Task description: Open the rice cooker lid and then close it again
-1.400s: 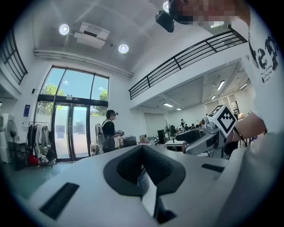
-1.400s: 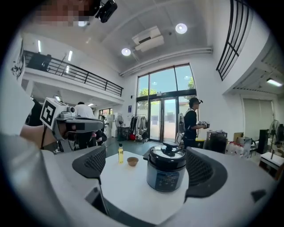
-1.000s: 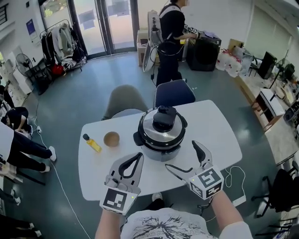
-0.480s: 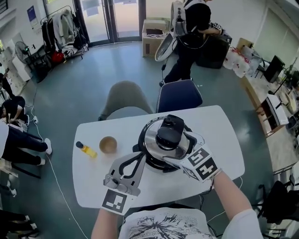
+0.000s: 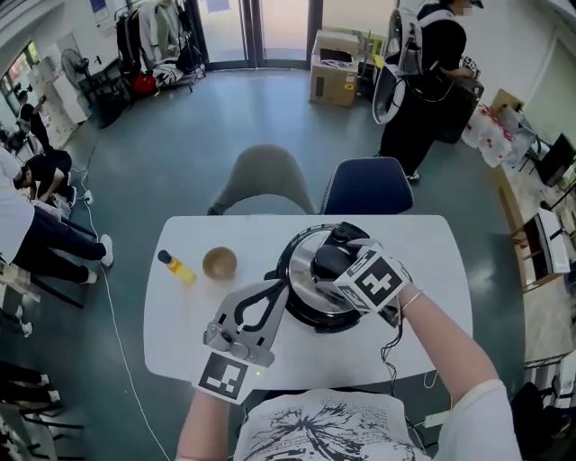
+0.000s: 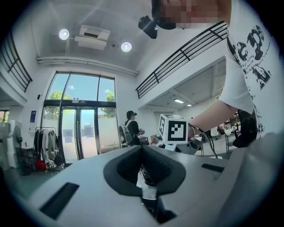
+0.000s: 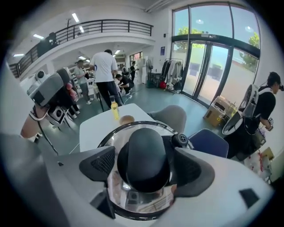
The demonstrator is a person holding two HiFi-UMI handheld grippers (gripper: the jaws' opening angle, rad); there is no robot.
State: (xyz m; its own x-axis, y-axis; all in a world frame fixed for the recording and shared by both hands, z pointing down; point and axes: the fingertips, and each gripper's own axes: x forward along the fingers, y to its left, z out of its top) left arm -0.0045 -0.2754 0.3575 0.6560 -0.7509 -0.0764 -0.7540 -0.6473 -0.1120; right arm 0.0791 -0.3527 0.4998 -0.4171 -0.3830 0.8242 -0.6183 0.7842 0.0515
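Rice cooker [image 5: 302, 270] mid white bench [image 5: 180, 329], lid down, right gripper [image 7: 143, 169] jaws spread either side of black lid knob [image 7: 144, 150], just closing in, left gripper [image 5: 278, 290] jaws pressed together, empty, beside cooker.

Open lab hall: glass doors [image 7: 202, 75], mezzanine railing [image 7: 111, 26], clothes rack [image 5: 157, 27].

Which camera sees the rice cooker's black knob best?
The right gripper view: the knob fills its middle, between jaws that have just been closing. The head view shows it half hidden behind the right hand-held gripper. The left gripper view misses it.
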